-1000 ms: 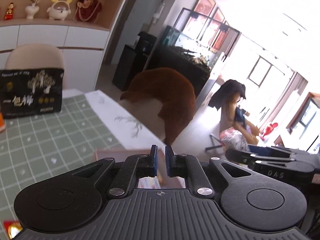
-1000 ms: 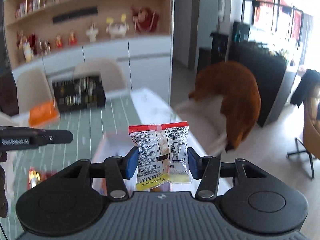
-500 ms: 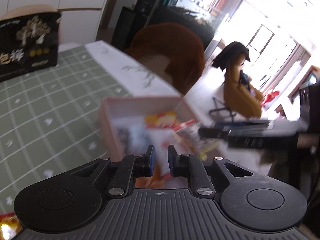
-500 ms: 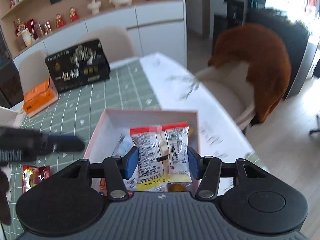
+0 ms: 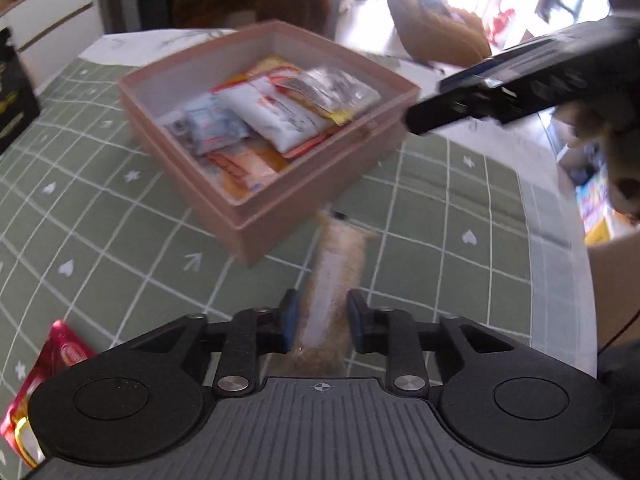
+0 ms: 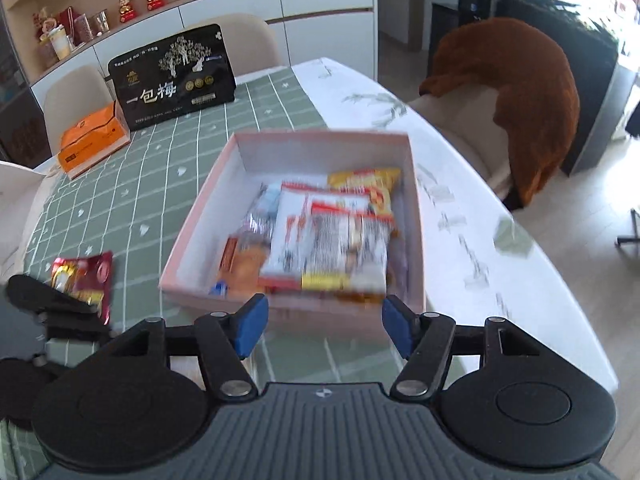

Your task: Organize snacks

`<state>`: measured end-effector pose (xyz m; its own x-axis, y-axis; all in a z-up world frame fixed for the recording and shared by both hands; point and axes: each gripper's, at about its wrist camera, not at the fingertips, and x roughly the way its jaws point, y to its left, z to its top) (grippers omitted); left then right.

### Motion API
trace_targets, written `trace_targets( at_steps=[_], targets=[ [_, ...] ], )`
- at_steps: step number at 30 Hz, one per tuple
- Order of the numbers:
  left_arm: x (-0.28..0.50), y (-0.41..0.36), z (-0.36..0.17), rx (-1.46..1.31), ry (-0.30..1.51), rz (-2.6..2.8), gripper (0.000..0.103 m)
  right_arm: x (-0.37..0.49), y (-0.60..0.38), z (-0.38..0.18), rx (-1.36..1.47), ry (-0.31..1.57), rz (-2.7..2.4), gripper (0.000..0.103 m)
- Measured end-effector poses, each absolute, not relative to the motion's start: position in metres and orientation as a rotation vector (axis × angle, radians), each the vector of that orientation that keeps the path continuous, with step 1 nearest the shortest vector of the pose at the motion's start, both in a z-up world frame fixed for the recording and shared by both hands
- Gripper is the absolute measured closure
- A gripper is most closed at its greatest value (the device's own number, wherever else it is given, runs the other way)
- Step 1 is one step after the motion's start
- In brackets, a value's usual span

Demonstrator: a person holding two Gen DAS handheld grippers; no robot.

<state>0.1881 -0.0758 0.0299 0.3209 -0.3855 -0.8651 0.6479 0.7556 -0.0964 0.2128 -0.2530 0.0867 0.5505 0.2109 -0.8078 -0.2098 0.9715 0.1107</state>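
A pink box [image 6: 192,236] [image 5: 304,200] on the green checked cloth holds several snack packets. The red-and-clear packet [image 6: 344,248] lies on top of the pile, blurred. My right gripper [image 6: 322,328] is open and empty just before the box's near wall. My left gripper [image 5: 320,322] is open, its fingers either side of a long tan snack bar [image 5: 332,284] that lies on the cloth by the box's corner. A red packet [image 5: 44,376] [image 6: 86,276] lies on the cloth to the left.
A black snack bag [image 6: 172,80] and an orange box [image 6: 92,136] stand at the table's far end. A chair with a brown fur throw [image 6: 520,100] stands right of the table. The table's white edge [image 6: 480,220] runs along the right.
My right gripper has opened and let go of the red-and-clear packet, which now lies in the box. My left gripper has swung down over the tan bar and opened.
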Motion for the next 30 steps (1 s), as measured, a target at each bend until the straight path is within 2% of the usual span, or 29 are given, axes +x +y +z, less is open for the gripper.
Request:
trace_targets(
  at_steps=[1,7,14,19,24,30],
  targets=[
    [0.19,-0.079,0.027,0.299,1.056,-0.686,0.066,0.205,-0.256,0.086,-0.004,0.961,0.241,0.039],
    [0.193,-0.089,0.017,0.286,1.096,-0.645,0.068,0.163,-0.268,0.077,-0.086,0.97,0.184,0.039],
    [0.176,-0.062,0.025,0.03,1.112,-0.56,0.07,0.136,-0.268,0.059,-0.04,1.037,0.2,0.039],
    [0.145,-0.009,0.046,-0.149,1.047,-0.479,0.071,0.119,-0.221,0.043,-0.067,1.081,0.305,0.039],
    [0.116,0.037,0.061,-0.199,1.004,-0.371,0.071,0.111,-0.149,0.038,-0.137,1.09,0.432,0.039],
    [0.085,0.079,0.054,-0.214,1.037,-0.24,0.072,0.115,-0.071,0.032,-0.283,1.052,0.458,0.035]
  ],
)
